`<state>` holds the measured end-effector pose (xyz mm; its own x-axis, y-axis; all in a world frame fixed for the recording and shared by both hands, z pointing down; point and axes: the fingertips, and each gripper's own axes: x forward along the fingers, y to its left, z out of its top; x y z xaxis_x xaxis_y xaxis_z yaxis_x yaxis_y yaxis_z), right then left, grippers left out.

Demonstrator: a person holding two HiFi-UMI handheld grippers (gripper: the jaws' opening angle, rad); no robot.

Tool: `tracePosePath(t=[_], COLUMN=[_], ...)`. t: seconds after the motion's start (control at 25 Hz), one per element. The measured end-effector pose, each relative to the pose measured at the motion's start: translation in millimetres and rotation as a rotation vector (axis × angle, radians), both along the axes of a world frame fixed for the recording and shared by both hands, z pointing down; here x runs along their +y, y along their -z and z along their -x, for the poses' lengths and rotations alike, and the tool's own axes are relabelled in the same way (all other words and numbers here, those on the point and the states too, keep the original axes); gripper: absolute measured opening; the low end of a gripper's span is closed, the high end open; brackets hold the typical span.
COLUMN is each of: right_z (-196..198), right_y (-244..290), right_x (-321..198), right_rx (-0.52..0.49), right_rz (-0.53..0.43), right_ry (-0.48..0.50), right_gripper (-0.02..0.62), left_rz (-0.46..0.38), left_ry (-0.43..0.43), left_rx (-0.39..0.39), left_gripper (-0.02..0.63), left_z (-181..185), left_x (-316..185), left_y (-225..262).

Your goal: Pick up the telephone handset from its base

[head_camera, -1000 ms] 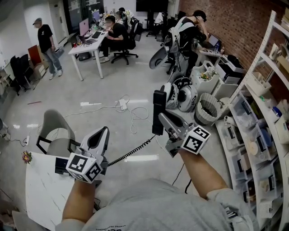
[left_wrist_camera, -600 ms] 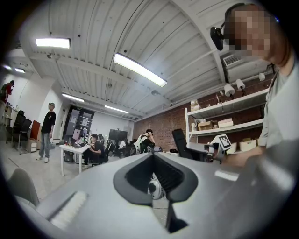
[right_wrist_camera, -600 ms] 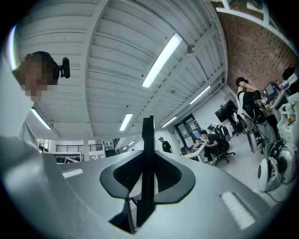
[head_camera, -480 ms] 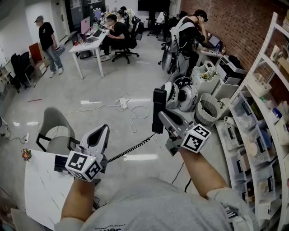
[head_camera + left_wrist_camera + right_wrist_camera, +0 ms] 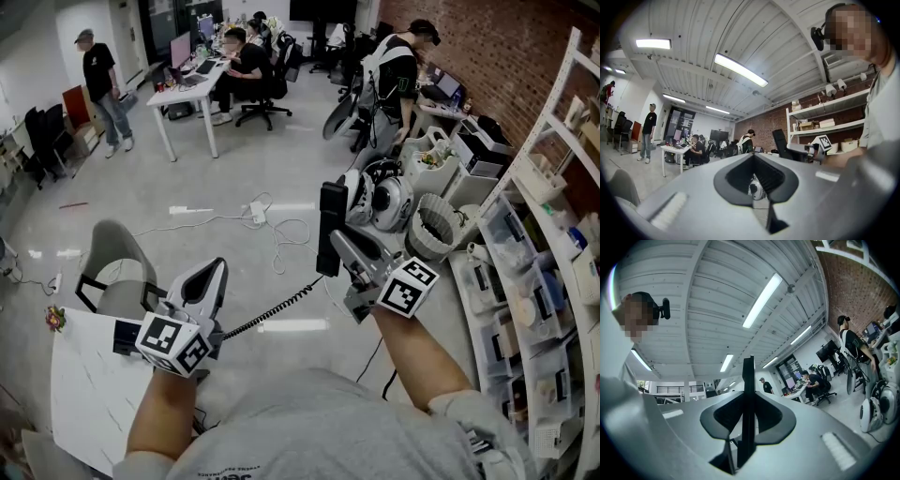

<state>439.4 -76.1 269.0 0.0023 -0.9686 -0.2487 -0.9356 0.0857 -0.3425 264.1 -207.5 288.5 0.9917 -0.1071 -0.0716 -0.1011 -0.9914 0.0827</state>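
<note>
The right gripper point(image 5: 339, 246) is clamped on the black telephone handset point(image 5: 329, 225). It holds the handset upright in the air above the office floor point(image 5: 187, 187), well apart from the white worktop point(image 5: 89, 384). A coiled cord point(image 5: 272, 319) slopes from the handset down towards the left gripper point(image 5: 211, 277). That gripper's jaws are together with nothing between them. It hovers by the worktop's right edge, just beside a dark block point(image 5: 127, 339), possibly the telephone base.
</note>
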Motion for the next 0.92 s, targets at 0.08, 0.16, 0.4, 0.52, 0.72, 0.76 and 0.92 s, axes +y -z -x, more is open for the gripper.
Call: tracePosePath(t=[0.08, 0.16, 0.4, 0.52, 0.72, 0.76, 0.92], right_z=[0.4, 1.4, 1.1, 1.8, 5.5, 5.8, 7.0], right_y=[-0.9, -1.6, 1.5, 2.7, 4.0, 4.0, 3.3], right_x=[-0.9, -0.9, 0.3, 0.8, 0.1, 0.1, 0.0], right_rx=[0.002, 0.004, 0.011, 0.012, 0.015, 0.015, 0.013], right_rz=[0.002, 0.002, 0.000, 0.000, -0.001, -0.001, -0.002], right_ry=[-0.002, -0.001, 0.003, 0.003, 0.006, 0.006, 0.008], right_gripper=[0.074, 0.074, 0.074, 0.074, 0.074, 0.074, 0.074], left_rz=[0.000, -0.001, -0.002, -0.002, -0.003, -0.003, -0.002], left_ry=[0.000, 0.000, -0.001, -0.001, 0.000, 0.000, 0.002], left_rx=[0.000, 0.002, 0.007, 0.006, 0.010, 0.010, 0.009], left_gripper=[0.051, 0.051, 0.051, 0.051, 0.051, 0.051, 0.051], left_z=[0.5, 1.1, -0.8, 0.1, 3.8, 4.2, 5.5], left_x=[-0.7, -0.8, 1.7, 2.7, 2.3, 2.4, 3.0], left_y=[-0.4, -0.8, 1.4, 2.0, 3.0, 3.0, 2.3])
